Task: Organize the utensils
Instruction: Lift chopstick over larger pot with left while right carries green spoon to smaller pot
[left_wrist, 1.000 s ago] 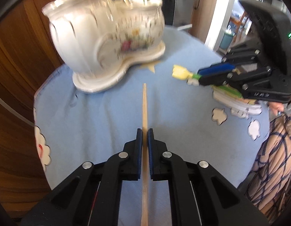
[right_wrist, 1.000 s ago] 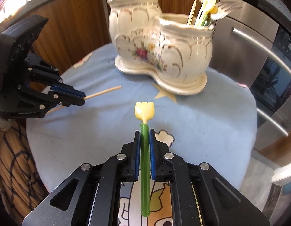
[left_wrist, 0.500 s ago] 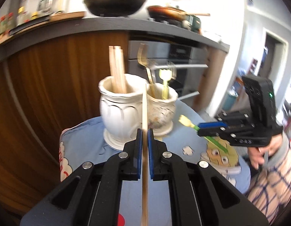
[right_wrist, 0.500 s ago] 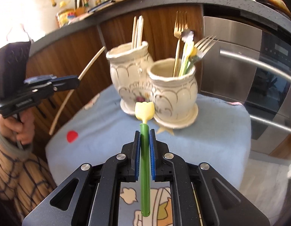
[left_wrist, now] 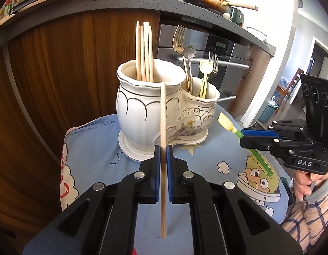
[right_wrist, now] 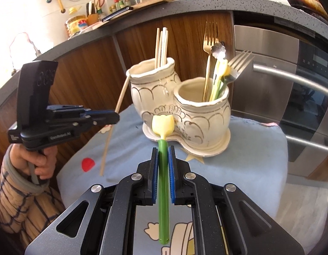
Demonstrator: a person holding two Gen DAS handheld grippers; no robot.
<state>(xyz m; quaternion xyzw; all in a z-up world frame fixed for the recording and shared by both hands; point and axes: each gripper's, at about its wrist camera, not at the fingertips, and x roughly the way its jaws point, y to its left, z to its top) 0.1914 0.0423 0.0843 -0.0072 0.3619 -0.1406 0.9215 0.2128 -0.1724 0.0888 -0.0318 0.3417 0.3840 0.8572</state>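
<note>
- Left gripper [left_wrist: 163, 148] clamped on a wooden chopstick [left_wrist: 162, 114], raised before the taller pot [left_wrist: 140, 106] holding four chopsticks, likely for dropping in.
- Right gripper [right_wrist: 163, 148] clamped on a green tulip-topped pick [right_wrist: 163, 170], aimed toward the lower pot [right_wrist: 204, 110] of forks and similar picks.
- Both utensils off the blue cloth [right_wrist: 248, 148].

You can read "DAS" in white on the black body of the right gripper [left_wrist: 242, 136]. The small white label on the left gripper [right_wrist: 115, 115] is too blurred to read.

two grippers [left_wrist: 162, 148] [right_wrist: 163, 150]; five chopsticks [left_wrist: 162, 114] — four potted; three forks [right_wrist: 210, 40]
</note>
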